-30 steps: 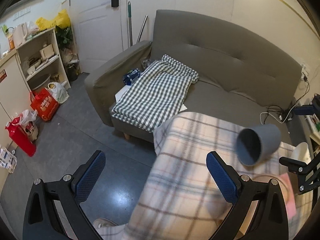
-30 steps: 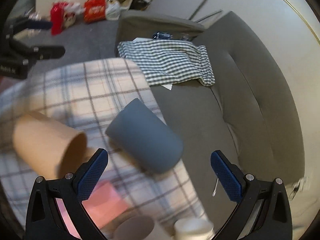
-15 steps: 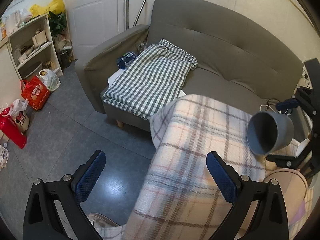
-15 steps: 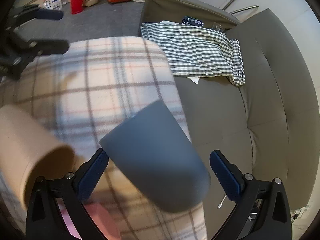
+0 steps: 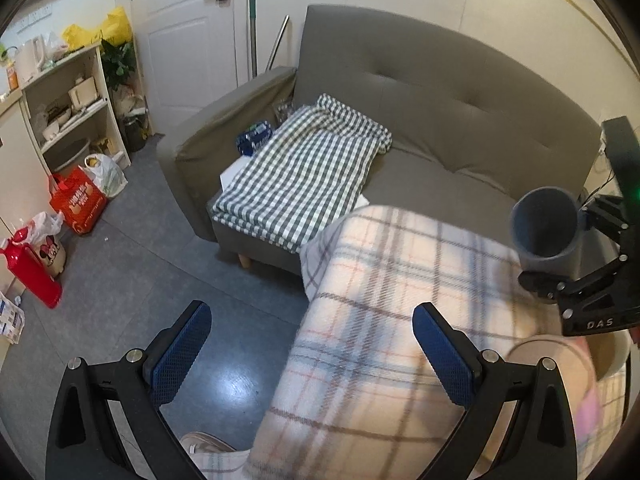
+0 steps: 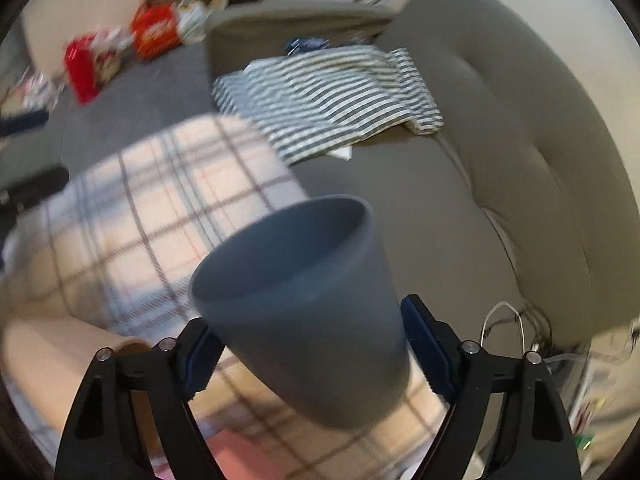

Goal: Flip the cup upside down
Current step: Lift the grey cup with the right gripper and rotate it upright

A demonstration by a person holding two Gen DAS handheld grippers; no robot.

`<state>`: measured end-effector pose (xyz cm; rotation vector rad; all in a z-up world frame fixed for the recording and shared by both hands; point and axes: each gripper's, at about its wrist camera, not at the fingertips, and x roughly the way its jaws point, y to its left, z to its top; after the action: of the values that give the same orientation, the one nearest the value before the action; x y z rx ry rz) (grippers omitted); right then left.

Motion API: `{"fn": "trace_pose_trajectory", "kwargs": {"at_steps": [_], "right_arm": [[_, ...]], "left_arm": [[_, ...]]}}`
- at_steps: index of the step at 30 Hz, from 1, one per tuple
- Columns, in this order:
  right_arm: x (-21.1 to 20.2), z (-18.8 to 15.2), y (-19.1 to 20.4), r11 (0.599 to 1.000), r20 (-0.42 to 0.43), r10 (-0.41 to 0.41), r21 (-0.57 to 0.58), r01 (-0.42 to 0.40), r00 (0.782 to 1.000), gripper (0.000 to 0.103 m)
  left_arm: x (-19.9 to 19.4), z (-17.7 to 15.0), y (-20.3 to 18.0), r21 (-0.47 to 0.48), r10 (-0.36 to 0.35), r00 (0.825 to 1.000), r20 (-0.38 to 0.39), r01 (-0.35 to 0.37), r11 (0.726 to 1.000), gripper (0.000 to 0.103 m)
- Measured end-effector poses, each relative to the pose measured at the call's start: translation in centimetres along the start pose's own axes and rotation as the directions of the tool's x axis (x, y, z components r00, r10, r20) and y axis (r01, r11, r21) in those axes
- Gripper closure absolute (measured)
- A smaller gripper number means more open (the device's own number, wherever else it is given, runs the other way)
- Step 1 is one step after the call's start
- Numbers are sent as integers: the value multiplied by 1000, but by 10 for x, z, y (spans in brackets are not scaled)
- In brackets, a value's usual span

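Item: grey cup (image 6: 304, 312), pinched at its lower body in my right tongs (image 6: 310, 354), lifted above the plaid-covered surface (image 5: 400, 280), mouth tilted up. My left tongs (image 5: 310, 356): spread, holding nothing.

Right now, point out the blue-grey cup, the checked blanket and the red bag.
blue-grey cup (image 6: 320, 320): right wrist view, outer wall.
checked blanket (image 5: 300, 176): left wrist view, middle.
red bag (image 5: 78, 200): left wrist view, front face.
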<state>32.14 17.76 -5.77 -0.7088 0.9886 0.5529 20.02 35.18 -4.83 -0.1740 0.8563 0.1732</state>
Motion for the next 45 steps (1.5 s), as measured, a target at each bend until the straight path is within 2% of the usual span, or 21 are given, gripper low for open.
{"fn": "trace_pose_trajectory", "kwargs": {"at_steps": [3,9,15,19,24,27,33,37,39,45], "right_arm": [[-41,-8,-5,996,64,-2,86,-4,998,26],[-138,-38,2,984,159,-20,180,-9,987,28],[-213,-92,41,959,146,-31,282,-12,989,28],[-234,-131,72,934,131,-3,354,-44,991,29],[-220,-171,114,894,68,110,430,-129,992,30],[-197,-191,132,857,33,194,480,-185,981,30],[-145,-210,143,784,-18,295,575,-232,955,30],[-118,-212,133,748,-38,301,629,-212,953,30],[-113,-209,123,712,11,296,664,-228,955,30],[-101,-210,99,649,82,253,725,-232,964,30]], "left_arm": [[-21,5,-5,7,-3,999,33,2,1000,0],[-82,8,-19,29,-38,992,124,35,999,0],[-131,-9,-30,61,-85,981,177,75,995,0],[-152,-26,-34,86,-119,975,189,105,991,0],[-159,-54,-37,121,-143,974,177,122,985,0],[-155,-69,-36,132,-142,977,162,121,984,0],[-142,-89,-32,137,-139,983,118,122,983,0],[-134,-94,-33,140,-136,986,99,122,983,0],[-130,-95,-33,140,-130,987,90,116,983,0],[-124,-100,-34,131,-154,983,102,140,981,0]]}}
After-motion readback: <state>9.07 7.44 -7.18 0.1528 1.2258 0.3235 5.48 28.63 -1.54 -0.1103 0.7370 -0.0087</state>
